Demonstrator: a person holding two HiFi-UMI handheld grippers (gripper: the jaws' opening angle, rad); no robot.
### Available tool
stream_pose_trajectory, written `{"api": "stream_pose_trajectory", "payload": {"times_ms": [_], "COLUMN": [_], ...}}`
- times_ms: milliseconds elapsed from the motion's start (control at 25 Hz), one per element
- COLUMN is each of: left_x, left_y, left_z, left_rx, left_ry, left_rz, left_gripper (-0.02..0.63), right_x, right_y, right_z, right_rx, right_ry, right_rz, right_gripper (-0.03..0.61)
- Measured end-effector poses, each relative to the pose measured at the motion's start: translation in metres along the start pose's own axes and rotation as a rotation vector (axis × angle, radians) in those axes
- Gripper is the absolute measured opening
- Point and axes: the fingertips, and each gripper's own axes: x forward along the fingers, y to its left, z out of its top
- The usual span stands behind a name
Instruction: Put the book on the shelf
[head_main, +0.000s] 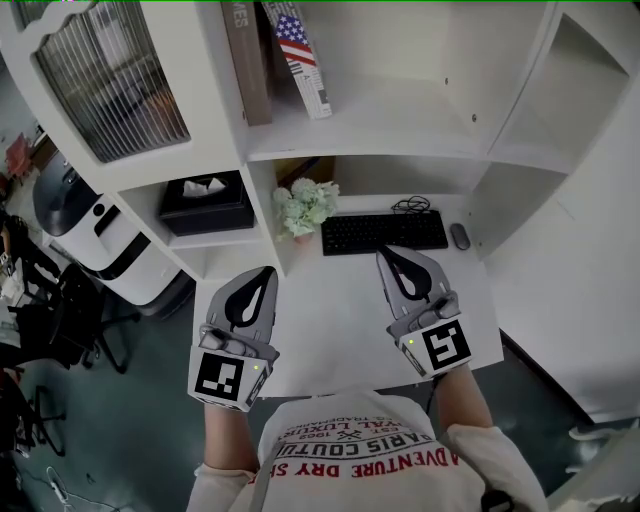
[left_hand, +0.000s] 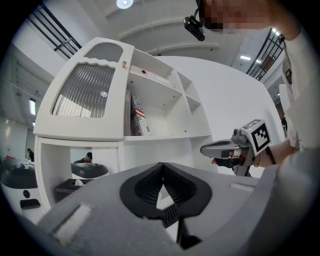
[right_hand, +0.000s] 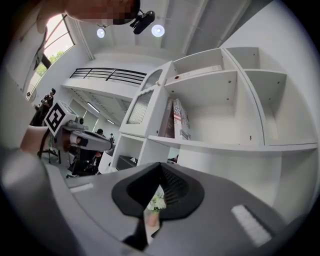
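Book with a stars-and-stripes cover (head_main: 303, 60) stands on the upper white shelf board (head_main: 400, 125) of the white bookcase, right beside a tall brown book (head_main: 245, 60). Nothing holds it and neither of your claws is near it; both are well below, at desk level.

Judging by how things lie, the placing step looks finished: the book is on the shelf and stands on its own. If so, nothing more is asked of you except a calm retreat, with both claws kept clear of what lies on the white desk (head_main: 340, 330). If you want the book more upright, you would have to reach back up to the shelf and nudge its spine gently, without pushing its brown neighbour over.

Your grey left claw (head_main: 264, 274) hangs above the left part of the desk and points toward the bookcase. Its jaws are clenched tip to tip, with nothing between them.

Your grey right claw (head_main: 386, 256) hangs above the desk just short of the black keyboard (head_main: 385, 232). Its jaws are likewise pressed together and empty. In the right gripper view, pale flowers in a pot (head_main: 303, 208) show through the gap behind the pads, but they stand farther off on the desk, untouched.
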Motion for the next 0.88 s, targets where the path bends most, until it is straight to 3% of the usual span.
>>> {"api": "stream_pose_trajectory", "payload": {"times_ms": [440, 880], "left_x": [0.004, 0.003], "left_y": [-0.01, -0.011], "left_z": [0.003, 0.002], "left_rx": [0.023, 0.004], "left_ry": [0.003, 0.006], "left_rz": [-0.009, 0.0], "left_gripper": [0.005, 0.005], "right_x": [-0.005, -0.005], "right_y": [-0.008, -0.007], "right_z": [-0.003, -0.011], "right_rx": [0.06, 0.086], "right_ry": [-0.015, 0.007], "right_rz": [-0.06, -0.064], "right_gripper": [0.0, 0.0]}}
